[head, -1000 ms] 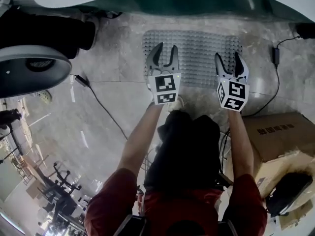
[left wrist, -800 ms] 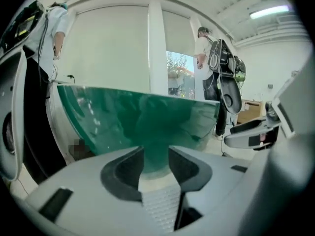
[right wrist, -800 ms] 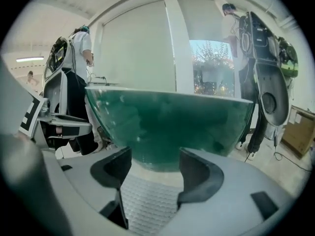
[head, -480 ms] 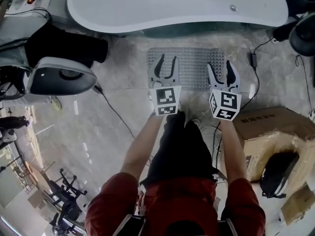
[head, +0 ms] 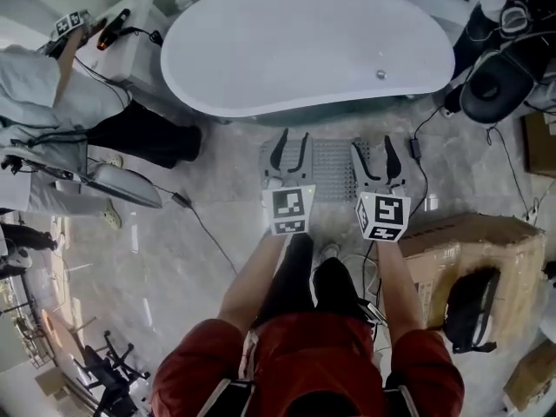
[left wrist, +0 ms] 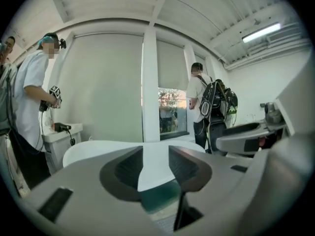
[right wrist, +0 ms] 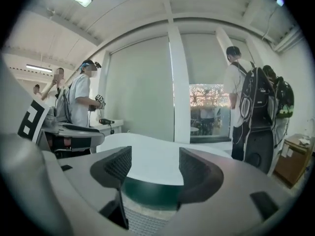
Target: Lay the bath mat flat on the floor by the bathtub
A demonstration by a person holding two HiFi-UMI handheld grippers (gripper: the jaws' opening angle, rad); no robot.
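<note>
You hold both tongs side by side in the middle of the head view: the left gripper [head: 292,142] and the right gripper [head: 373,150] each have their jaws spread wide, with nothing between them. Under their tips the grey studded bath mat [head: 334,159] lies flat on the marble floor [head: 174,263], its far edge just beside the white bathtub [head: 304,46] across the upper centre. A cardboard box [head: 460,233] sits at the right.
</note>
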